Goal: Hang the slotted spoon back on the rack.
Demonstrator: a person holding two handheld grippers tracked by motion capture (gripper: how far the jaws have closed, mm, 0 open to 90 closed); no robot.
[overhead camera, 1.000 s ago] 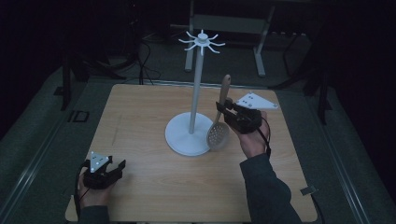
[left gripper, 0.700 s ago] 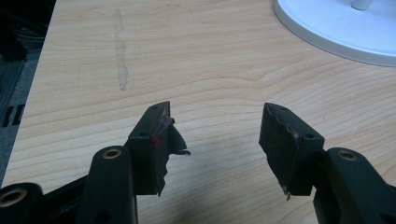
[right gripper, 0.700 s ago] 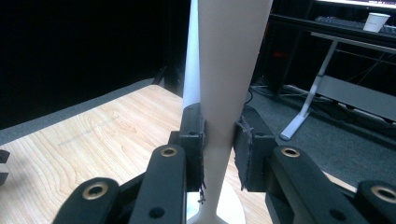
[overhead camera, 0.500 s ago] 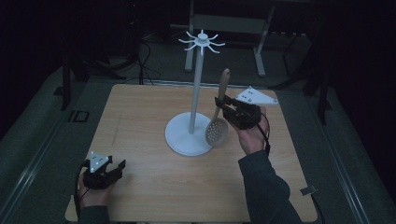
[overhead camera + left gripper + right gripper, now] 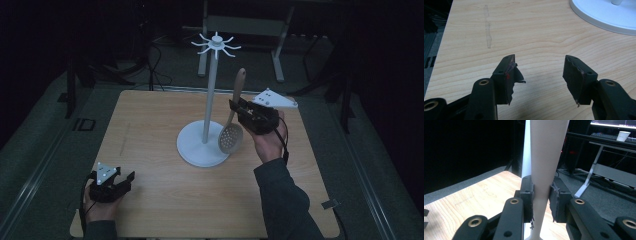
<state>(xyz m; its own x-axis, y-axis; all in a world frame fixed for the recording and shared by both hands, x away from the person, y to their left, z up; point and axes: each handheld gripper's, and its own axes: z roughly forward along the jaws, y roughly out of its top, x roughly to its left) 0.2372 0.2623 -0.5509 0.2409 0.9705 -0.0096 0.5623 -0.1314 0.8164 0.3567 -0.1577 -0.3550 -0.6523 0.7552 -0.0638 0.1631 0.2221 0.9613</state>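
A beige slotted spoon [image 5: 233, 122] hangs upright in the air beside the white hook stand [image 5: 209, 100], bowl down just over the stand's round base [image 5: 192, 147]. My right gripper [image 5: 235, 109] is shut on its handle [image 5: 544, 165], which rises between the two pads in the right gripper view, with the stand's pole [image 5: 526, 152] just behind it. Near the table's front left corner my left gripper [image 5: 127, 178] rests open; in the left gripper view its jaws [image 5: 540, 72] stand wide apart over bare wood with nothing between them.
The wooden table [image 5: 150, 120] has dark floor around it. The stand's base edge [image 5: 604, 17] lies ahead and right of the left gripper. Hooks [image 5: 216, 45] ring the stand's top. A desk frame [image 5: 240, 30] stands behind the table, and a paper cup [image 5: 623, 135] sits on a far desk.
The right hand has carried the spoon slightly left and up, toward the stand's pole. The left gripper has stayed where it was.
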